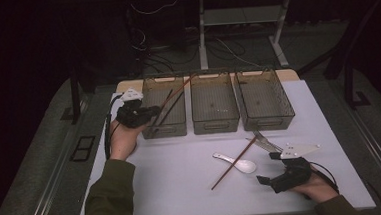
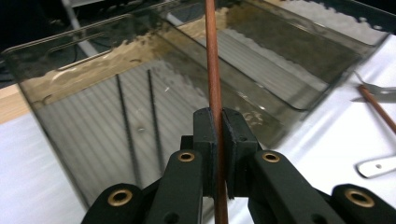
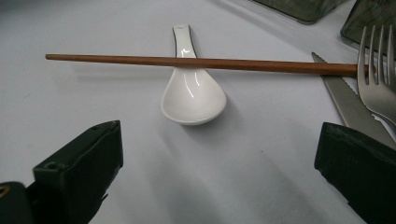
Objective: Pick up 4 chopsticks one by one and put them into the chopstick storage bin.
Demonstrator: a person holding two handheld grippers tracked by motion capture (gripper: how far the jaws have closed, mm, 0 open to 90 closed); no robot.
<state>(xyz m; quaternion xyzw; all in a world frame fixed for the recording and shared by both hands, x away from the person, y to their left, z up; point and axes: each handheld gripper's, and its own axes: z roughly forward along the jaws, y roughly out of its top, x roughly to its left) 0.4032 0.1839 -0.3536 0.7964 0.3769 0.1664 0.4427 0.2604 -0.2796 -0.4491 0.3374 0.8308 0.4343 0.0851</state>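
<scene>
Left gripper view: your left gripper [image 2: 217, 135] clamps a brown chopstick [image 2: 212, 70], its long axis running straight ahead from the jaws over the left bin [image 2: 93, 121].

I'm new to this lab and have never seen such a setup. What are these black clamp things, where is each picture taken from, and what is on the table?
A person holds a hand-operated two-jaw gripper in each hand; there is no robot arm. The high view looks down on the white table from above. The other two pictures come from cameras riding on the grippers, looking along their black jaws.

The left gripper is shut on a brown chopstick beside the leftmost bin, where two dark sticks already lie. Two more grey bins, the middle bin and the right bin, stand next to it.

The right gripper is open and holds nothing. In front of it a second chopstick rests across a white spoon, with a fork and a knife alongside.
</scene>
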